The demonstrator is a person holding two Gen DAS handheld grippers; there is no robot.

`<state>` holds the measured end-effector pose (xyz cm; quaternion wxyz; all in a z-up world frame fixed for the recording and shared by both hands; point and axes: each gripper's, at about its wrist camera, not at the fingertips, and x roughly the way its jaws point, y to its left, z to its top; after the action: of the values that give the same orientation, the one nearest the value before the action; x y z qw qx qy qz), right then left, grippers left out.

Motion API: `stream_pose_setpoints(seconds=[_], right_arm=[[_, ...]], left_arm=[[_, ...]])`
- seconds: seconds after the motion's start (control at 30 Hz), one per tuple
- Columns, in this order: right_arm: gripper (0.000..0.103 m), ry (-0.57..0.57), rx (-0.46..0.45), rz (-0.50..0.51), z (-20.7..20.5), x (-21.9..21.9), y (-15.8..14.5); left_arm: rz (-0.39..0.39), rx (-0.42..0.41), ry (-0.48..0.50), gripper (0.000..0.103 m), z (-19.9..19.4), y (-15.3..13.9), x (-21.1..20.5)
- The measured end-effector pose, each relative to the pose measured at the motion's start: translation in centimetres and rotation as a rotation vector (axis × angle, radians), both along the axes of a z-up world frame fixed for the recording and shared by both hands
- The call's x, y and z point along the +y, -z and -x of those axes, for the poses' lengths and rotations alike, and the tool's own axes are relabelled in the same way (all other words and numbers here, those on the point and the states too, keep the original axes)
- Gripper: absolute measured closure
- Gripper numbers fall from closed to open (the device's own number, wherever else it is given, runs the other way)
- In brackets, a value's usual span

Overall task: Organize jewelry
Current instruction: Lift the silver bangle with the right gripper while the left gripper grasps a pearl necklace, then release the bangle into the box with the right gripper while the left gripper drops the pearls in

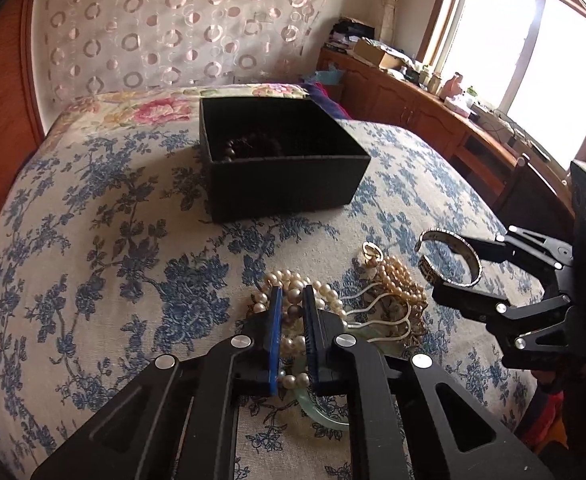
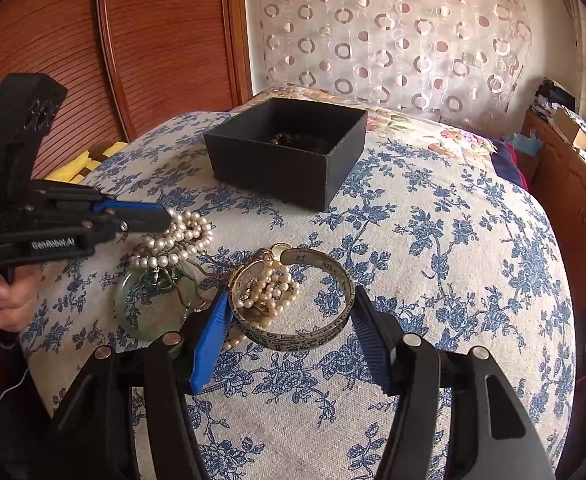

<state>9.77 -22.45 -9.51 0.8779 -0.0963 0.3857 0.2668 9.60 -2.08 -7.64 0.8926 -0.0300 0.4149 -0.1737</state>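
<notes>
Left gripper (image 1: 293,308) clamped on limp, slippery pearls (image 1: 293,324) at lower centre – right gripper (image 2: 291,312) pinching stiff cuff (image 2: 293,334) across its sides.

White lettering "GenRobot.AI" stands on the side of the black left gripper (image 2: 165,216) at the scene's left. Inside the silver engraved cuff bracelet (image 2: 293,336), "#1" is legible; its outer band shows "Love" among words too small to read.
</notes>
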Motion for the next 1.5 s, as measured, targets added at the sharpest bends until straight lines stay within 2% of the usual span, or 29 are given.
stream_pose_setpoints(seconds=[0.5,0.9,1.1,1.5], right_arm=[[0.041,-0.011,-0.040,0.002,-0.5,0.7,-1.8],[0.041,-0.030,-0.083,0.006,-1.2,1.9,-3.7],[0.041,-0.048,-0.101,0.009,-2.9,2.8,-4.4],[0.041,-0.057,-0.105,0.010,-10.1,5.4,-4.1]], left_arm=[[-0.002,-0.202,-0.020,0.097,1.0,-9.0,1.2],[-0.028,-0.301,-0.048,0.097,0.5,-13.9,2.0],[-0.021,-0.339,-0.070,0.097,0.1,-15.8,3.1],[-0.035,-0.389,-0.103,0.097,-2.1,-18.7,4.3]])
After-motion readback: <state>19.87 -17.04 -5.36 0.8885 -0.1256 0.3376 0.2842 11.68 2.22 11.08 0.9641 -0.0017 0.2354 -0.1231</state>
